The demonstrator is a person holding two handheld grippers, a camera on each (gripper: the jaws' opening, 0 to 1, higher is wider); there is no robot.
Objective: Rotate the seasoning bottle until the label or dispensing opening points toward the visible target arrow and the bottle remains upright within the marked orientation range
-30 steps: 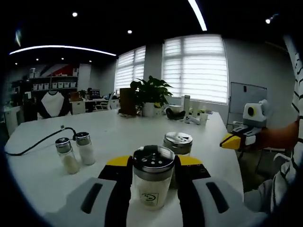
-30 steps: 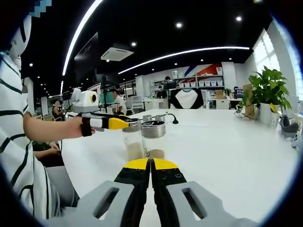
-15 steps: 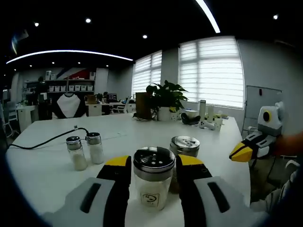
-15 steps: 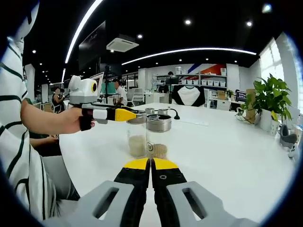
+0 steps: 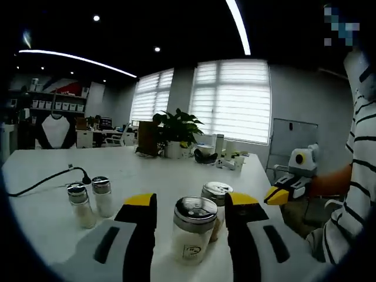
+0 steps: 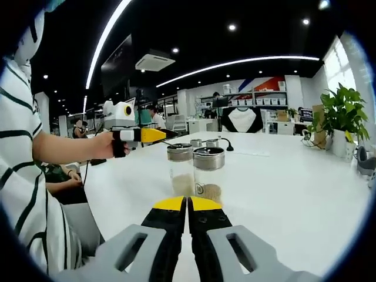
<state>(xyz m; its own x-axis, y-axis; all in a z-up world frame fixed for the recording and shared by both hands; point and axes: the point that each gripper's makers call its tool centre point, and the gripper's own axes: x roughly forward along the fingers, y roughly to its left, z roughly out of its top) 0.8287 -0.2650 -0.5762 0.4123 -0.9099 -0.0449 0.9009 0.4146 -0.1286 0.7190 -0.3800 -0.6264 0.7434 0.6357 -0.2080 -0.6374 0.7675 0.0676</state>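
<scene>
Left tongs (image 5: 191, 212): jaws wide, either side of the bottle, gaps on both sides.
Bottle (image 5: 193, 237): upright on the table (image 5: 147, 176), between the left jaws, label toward the camera.
Second bottle (image 5: 215, 197): just behind the first, touching or nearly so.
Two small shakers (image 5: 89, 200): left of the left tongs, side by side, near a black cable (image 5: 44, 181).
Right tongs (image 6: 187, 203): jaws closed together, holding nothing, short of both bottles.

White table (image 5: 176, 176) carries four shakers (image 5: 194, 235), cable (image 5: 41, 182), plant (image 5: 175, 130).
</scene>
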